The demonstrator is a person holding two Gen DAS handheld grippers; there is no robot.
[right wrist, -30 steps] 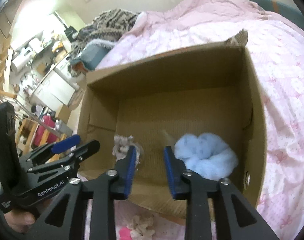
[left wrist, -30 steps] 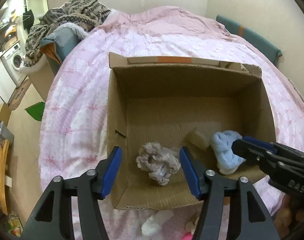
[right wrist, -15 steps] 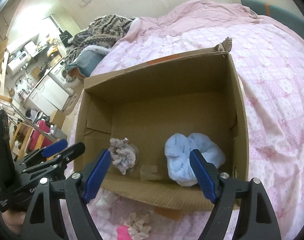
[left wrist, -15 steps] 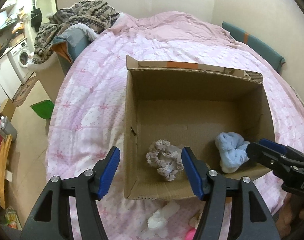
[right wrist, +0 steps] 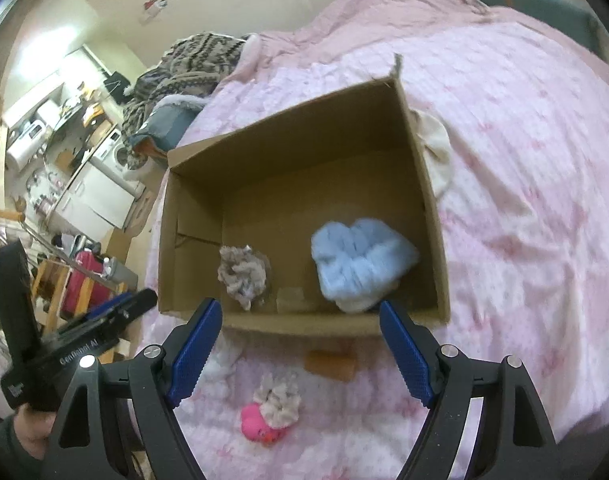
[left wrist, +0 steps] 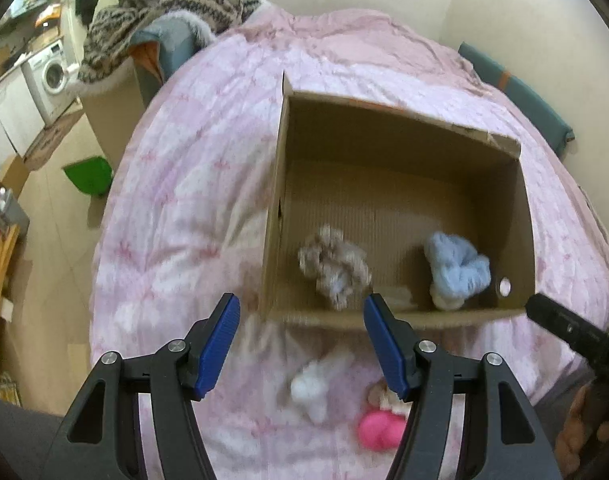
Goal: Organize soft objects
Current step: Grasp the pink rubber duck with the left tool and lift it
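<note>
left gripper [left wrist: 300, 344]: open, empty | right gripper [right wrist: 300, 344]: open (wider), empty

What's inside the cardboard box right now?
Inside the box: a grey-beige scrunchie on the left, a fluffy blue piece on the right, and a small pale scrap between them by the near wall. Whatever lies under the blue piece is hidden.

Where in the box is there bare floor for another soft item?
The box is bare across its whole far half, up to the back wall. A narrow strip also lies between the grey scrunchie and the blue scrunchie, partly taken by a small pale piece. The near edge is the crowded part.
</note>
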